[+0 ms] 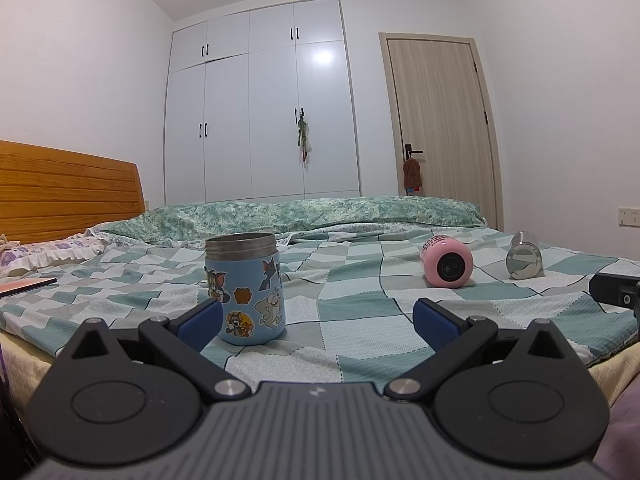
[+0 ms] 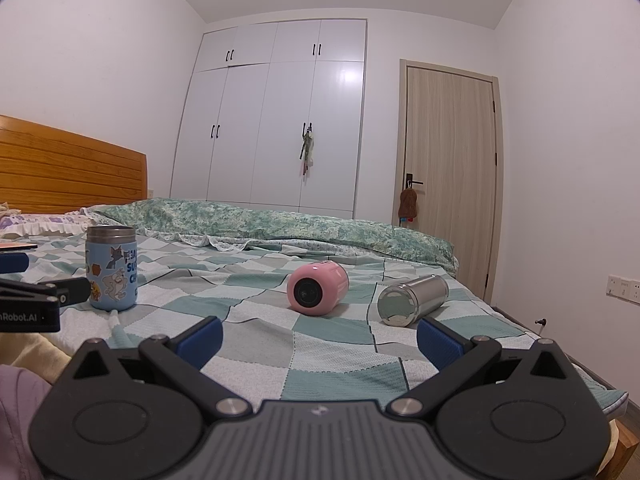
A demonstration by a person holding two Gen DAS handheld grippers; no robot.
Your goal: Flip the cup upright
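Standing upright on the checked bedspread [image 1: 360, 320], my blue sticker-covered cup [image 1: 246, 288] shows its steel rim on top. Beyond it, 2 cups lie sideways: pink cup [image 2: 317, 288], steel cup [image 2: 412, 299]. My left gripper [image 1: 318, 322] and right gripper [image 2: 320, 338] gape wide, holding nothing.

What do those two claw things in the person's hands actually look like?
Both look the same. The left gripper and right gripper have black angular linkage arms with silver pivot pins, round black discs on each side, a ribbed grey body and textured blue fingertip pads. In the right wrist view, white "Robot.AI" lettering shows on the left one's side.
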